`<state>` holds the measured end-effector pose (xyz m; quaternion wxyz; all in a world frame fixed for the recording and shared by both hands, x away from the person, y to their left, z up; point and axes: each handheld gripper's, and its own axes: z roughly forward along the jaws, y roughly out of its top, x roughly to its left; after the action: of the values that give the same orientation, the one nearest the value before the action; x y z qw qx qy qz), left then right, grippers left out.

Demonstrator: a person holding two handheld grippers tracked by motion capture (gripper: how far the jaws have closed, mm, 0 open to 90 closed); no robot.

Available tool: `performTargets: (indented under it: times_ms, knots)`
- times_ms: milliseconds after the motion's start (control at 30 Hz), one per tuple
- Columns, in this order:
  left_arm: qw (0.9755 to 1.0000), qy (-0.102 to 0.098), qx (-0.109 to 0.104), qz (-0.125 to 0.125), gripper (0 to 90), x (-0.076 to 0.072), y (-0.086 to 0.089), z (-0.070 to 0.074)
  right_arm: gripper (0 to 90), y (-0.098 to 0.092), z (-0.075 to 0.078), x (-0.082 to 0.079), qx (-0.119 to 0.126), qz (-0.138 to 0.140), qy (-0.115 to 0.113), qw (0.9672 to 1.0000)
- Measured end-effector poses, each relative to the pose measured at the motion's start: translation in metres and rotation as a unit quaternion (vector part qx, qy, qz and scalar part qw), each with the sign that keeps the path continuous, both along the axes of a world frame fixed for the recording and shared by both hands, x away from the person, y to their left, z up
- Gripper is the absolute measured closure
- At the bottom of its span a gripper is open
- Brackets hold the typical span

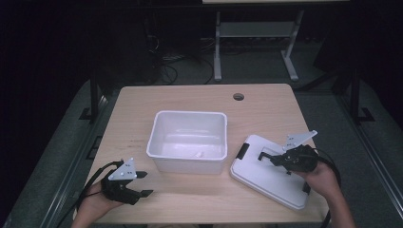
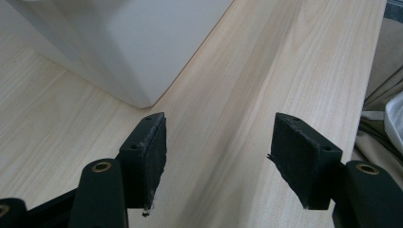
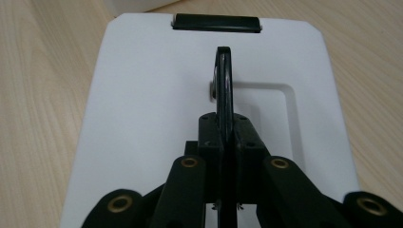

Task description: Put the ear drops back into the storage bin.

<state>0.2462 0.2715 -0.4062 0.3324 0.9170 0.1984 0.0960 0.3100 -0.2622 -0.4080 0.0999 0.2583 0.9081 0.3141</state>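
Resting near the counter's front left corner, the left gripper sits in the person's left hand with its jaws apart and nothing between them. In the left gripper view, bare wood runs ahead between the two pads, and a rounded lower corner of the white bin stands just beyond the left pad, not touching it. From above, the bin sits in the middle of the counter, open-topped, with a wide strip of clear wood on its left side and another behind it toward the cable hole.

To the right of the bin, the white lid lies flat and turned at an angle, its near corner close to the counter's front edge and its black end clip just beside the bin's right wall. The right gripper is over the lid, and its jaws are clamped together on the lid's raised black handle, which stands on edge between the pads in the right gripper view. The lid spreads flat on both sides of the handle, with open wood beyond each long edge.
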Motion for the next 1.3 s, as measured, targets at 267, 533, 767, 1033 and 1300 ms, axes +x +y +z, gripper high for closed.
performTargets:
  times_ms: [267,533,767,1033,1300]
  knots:
    - [1.0,0.002,-0.002,0.003,36.5,0.0,0.0,-0.001,83.8,0.0,0.014,-0.002,0.0,0.007,-0.013,0.9999]
    - [1.0,-0.002,-0.002,0.006,36.2,0.001,0.002,-0.002,83.7,0.0,0.025,-0.004,0.004,0.012,-0.017,0.9998]
    - [0.9999,0.005,-0.001,0.009,35.3,0.001,0.001,-0.006,83.7,0.002,0.037,-0.004,0.004,0.019,-0.023,0.9996]
    - [0.9999,0.008,0.005,0.01,32.6,0.002,0.0,-0.008,83.7,0.002,0.057,-0.006,0.002,0.03,-0.027,0.9992]
    - [0.9999,0.008,0.006,0.011,30.3,0.002,0.0,-0.01,83.7,0.003,0.073,-0.008,0.01,0.043,-0.031,0.9986]
